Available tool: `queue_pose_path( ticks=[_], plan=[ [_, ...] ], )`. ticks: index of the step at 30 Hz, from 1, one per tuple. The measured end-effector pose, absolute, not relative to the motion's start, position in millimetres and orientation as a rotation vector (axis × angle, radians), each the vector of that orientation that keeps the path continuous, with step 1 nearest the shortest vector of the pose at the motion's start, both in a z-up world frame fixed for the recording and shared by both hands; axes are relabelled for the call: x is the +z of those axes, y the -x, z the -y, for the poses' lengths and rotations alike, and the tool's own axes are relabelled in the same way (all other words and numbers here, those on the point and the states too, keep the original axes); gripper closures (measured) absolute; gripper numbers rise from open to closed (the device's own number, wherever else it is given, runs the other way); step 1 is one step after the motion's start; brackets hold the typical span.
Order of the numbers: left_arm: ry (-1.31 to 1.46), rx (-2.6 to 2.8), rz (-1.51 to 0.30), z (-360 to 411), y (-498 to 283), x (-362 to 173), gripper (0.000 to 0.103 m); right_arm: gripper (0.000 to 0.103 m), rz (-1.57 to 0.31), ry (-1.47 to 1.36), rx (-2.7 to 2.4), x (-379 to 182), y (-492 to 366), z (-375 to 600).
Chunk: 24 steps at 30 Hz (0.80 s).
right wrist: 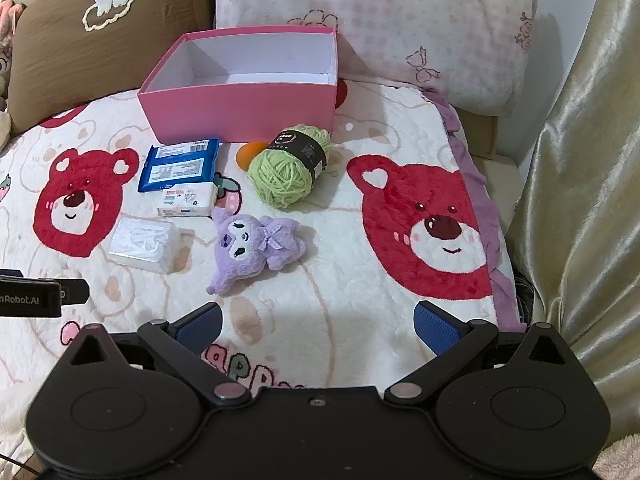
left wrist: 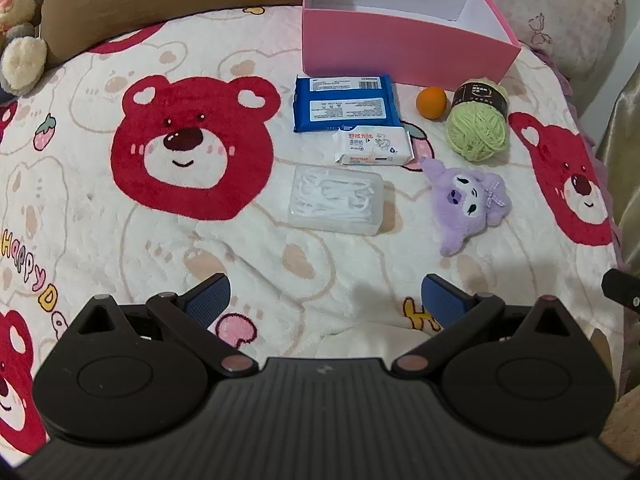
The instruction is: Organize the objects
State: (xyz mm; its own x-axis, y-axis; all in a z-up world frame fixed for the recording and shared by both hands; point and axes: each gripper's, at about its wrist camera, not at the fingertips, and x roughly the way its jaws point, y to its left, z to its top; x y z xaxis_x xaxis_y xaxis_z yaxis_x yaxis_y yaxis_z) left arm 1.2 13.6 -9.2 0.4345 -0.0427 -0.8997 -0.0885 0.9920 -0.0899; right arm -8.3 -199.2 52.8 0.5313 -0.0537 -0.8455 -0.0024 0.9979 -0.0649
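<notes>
Both grippers, the left gripper point(left wrist: 326, 300) and the right gripper point(right wrist: 318, 326), hover over the bed with fingers wide apart and nothing between them. Six loose things lie ahead before the one empty pink cardboard box point(right wrist: 240, 104): one blue flat packet point(left wrist: 346, 102), one white tissue pack point(left wrist: 376, 146), one clear plastic floss-pick case point(left wrist: 338, 200), one small orange ball point(left wrist: 431, 102), one green yarn ball point(right wrist: 286, 172) and one purple plush doll point(right wrist: 252, 246). The doll lies straight ahead of the right fingers, so I judge this hand nearer to it.

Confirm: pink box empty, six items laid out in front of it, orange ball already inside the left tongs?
Not quite. The orange ball lies on the blanket beside the green yarn, near the pink box; the left tongs stand open and empty, per the left wrist view. The rest holds.
</notes>
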Motion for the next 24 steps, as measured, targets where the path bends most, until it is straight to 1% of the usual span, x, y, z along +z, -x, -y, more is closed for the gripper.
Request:
queue_pose_path(
  ticks=[16, 24],
  plan=[
    [0.088, -0.014, -1.121, 0, 2, -8, 0.000, 0.000, -1.011, 0.056, -0.051, 52, 8, 205],
    [0.151, -0.041, -1.144, -1, 2, -11, 0.000, 0.000, -1.012, 0.053, -0.053, 53, 7, 205]
  ],
)
